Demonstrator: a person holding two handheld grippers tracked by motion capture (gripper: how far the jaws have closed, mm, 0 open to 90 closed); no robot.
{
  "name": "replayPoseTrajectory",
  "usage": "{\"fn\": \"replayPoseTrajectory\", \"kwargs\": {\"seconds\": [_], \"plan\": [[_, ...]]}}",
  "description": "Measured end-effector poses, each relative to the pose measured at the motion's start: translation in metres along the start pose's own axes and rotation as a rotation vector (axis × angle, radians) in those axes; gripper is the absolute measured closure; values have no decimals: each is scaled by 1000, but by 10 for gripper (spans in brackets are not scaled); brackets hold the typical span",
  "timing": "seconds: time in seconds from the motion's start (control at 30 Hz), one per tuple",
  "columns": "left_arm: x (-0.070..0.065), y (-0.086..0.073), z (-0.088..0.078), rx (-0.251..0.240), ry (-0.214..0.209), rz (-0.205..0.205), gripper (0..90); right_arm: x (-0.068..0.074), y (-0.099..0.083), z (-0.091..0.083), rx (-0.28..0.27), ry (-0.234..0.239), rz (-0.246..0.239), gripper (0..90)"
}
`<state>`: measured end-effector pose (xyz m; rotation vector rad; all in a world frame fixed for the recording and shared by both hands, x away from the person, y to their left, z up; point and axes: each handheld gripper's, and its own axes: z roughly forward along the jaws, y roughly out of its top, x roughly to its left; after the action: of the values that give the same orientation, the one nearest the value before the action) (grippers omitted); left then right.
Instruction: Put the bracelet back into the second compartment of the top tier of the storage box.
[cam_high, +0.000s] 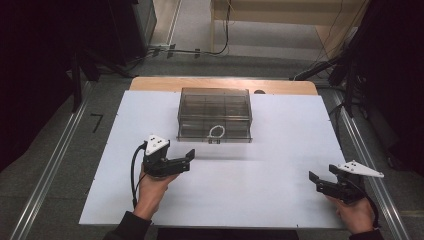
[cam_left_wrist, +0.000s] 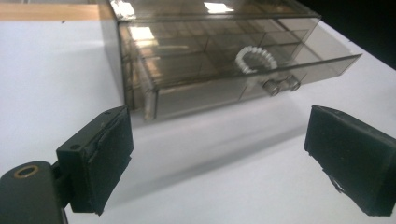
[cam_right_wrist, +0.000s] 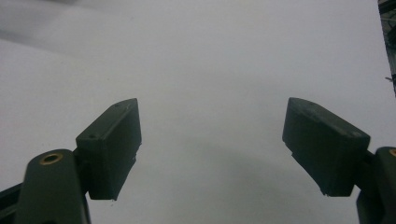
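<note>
A smoky clear plastic drawer box (cam_high: 215, 112) stands at the back middle of the white sheet (cam_high: 260, 190). Its lower drawer (cam_left_wrist: 243, 88) sticks out a little toward me and has a small double knob (cam_left_wrist: 280, 85). A white coiled ring (cam_left_wrist: 255, 58) lies inside the drawer behind the knob, also seen from above (cam_high: 216, 131). My left gripper (cam_high: 189, 159) is open in front of the box's left corner, apart from it, jaws wide with nothing between them (cam_left_wrist: 219, 158). My right gripper (cam_high: 322, 173) is open near the sheet's right front, over bare sheet (cam_right_wrist: 210, 149).
The white sheet covers a wooden table whose far edge (cam_high: 280, 86) shows behind the box. Metal rails (cam_high: 55, 165) run along the floor on both sides. Cables (cam_high: 200, 50) lie on the floor beyond the table.
</note>
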<state>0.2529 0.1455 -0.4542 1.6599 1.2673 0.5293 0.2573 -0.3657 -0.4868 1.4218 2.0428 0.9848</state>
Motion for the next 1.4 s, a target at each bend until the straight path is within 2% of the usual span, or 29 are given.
{"fn": "replayPoseTrajectory", "kwargs": {"seconds": [0.3, 0.87, 1.4], "plan": [[12, -14, -12, 27, 31, -22, 76, 0, 0, 0, 1, -1, 3, 170], [26, -34, -30, 63, 81, -27, 73, -1, 0, -1, 0, 0, 9, 165], [43, -49, -49, 83, 125, -65, 73, 0, 0, 0, 3, 0, 4, 159]]}}
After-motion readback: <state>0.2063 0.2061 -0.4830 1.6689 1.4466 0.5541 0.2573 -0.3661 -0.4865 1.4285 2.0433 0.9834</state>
